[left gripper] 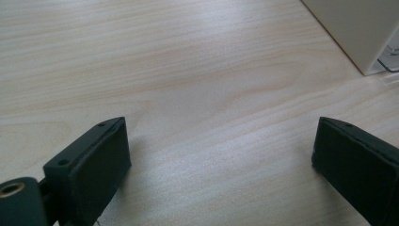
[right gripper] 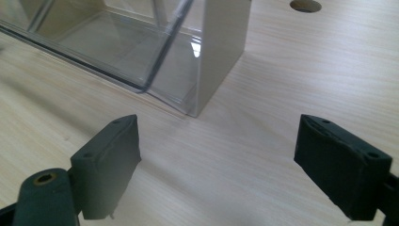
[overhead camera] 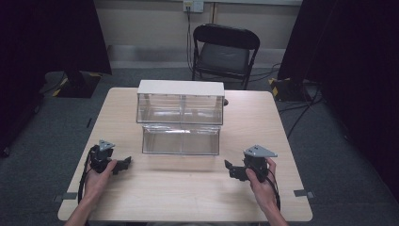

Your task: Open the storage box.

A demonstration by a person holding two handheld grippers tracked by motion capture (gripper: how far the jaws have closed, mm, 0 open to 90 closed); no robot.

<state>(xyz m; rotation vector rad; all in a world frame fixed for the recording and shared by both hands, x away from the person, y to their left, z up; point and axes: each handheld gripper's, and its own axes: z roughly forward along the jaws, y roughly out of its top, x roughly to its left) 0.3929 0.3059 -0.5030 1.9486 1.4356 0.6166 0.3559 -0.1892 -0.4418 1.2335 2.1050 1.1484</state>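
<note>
Both grippers rest low over the pale wooden surface in the high view: left gripper near the left edge, right gripper toward the right edge, the clear plastic drawer box with a white top mid-surface beyond them. Left gripper view: jaws wide apart, empty. Right gripper view: jaws wide apart, empty, box corner just ahead.

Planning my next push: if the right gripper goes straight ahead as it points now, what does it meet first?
The right gripper would probably meet the white end wall of the clear drawer box first, near its bottom corner, after bare table. Depth is unclear.
</note>
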